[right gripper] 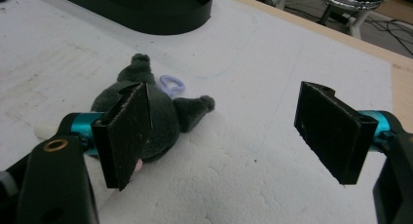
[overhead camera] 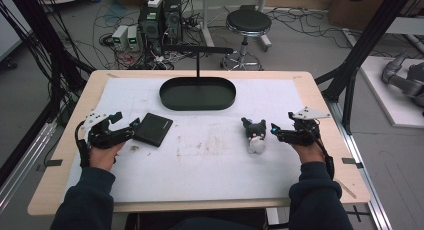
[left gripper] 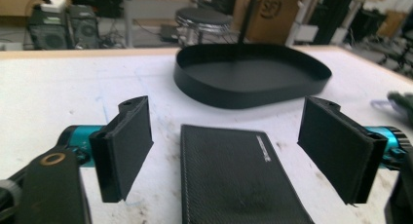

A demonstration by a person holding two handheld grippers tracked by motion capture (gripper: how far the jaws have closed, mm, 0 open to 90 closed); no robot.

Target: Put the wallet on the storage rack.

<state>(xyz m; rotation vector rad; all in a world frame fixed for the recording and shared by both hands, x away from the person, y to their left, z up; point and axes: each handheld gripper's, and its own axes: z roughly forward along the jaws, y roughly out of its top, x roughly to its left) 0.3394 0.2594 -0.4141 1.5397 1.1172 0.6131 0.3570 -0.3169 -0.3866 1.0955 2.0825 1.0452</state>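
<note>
My left gripper (overhead camera: 127,126), jaws spread, straddles the flat black wallet (left gripper: 238,175); it could skid when pinched. My right gripper (overhead camera: 276,130), also spread, sits beside the plush toy (overhead camera: 255,135), which may topple. The black tray (overhead camera: 197,94) waits beyond.

The right gripper (right gripper: 229,136) hides part of the plush toy (right gripper: 165,112); the frame's bottom edge crops the black wallet (left gripper: 234,180).

Dark navy sleeves (overhead camera: 90,200), black tongs (overhead camera: 116,125)
</note>
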